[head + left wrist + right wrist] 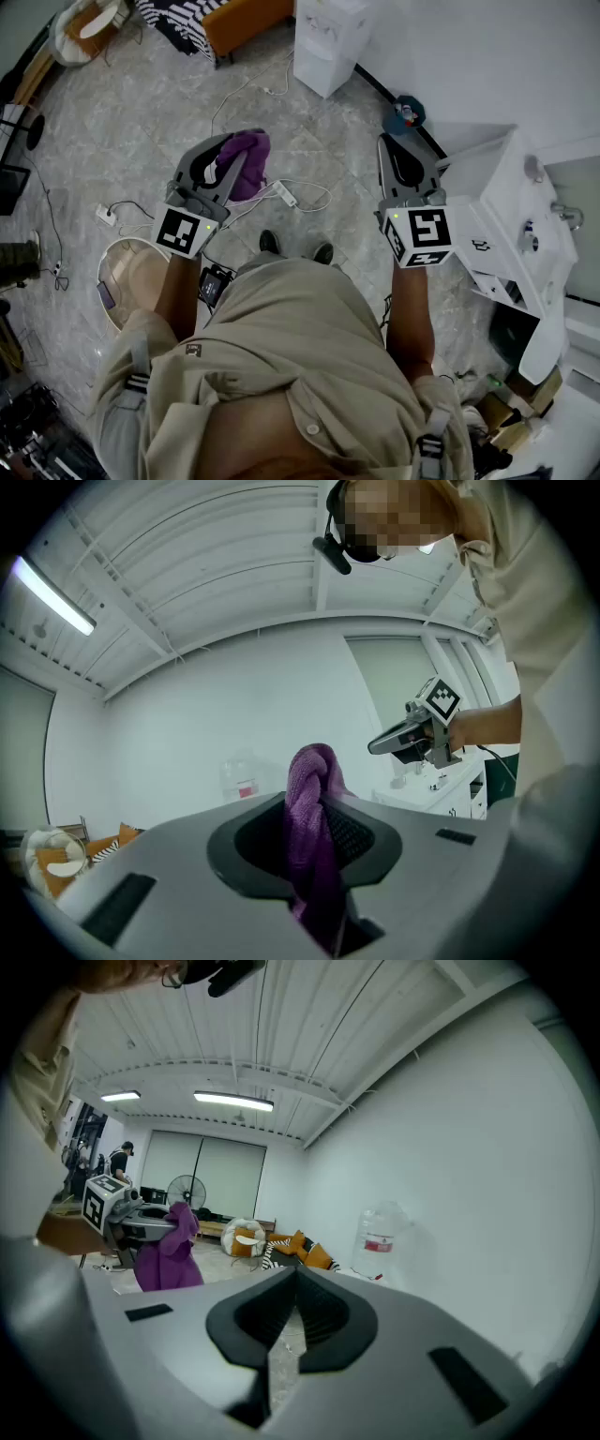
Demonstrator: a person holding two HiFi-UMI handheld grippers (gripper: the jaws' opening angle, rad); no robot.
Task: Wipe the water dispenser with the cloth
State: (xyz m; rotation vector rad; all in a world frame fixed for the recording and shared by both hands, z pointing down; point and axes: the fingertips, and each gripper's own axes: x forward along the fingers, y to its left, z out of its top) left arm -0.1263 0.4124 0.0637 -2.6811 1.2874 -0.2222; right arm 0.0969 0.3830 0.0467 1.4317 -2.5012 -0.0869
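Note:
My left gripper (225, 155) is shut on a purple cloth (247, 161) that hangs over the marble floor. In the left gripper view the cloth (315, 832) stands bunched between the jaws and trails down below them. My right gripper (394, 150) is held level beside it, jaws together with nothing between them; its own view shows only a thin slit. The white water dispenser (328, 37) stands against the far wall, well ahead of both grippers. Its clear bottle (380, 1232) shows in the right gripper view, and the bottle (242, 778) shows faintly in the left gripper view.
A white cabinet with a sink (506, 234) stands close on the right. A power strip with cables (281, 194) lies on the floor ahead of the person's feet (295, 247). An orange sofa (248, 19) is at the back, a round white seat (127, 281) at the left.

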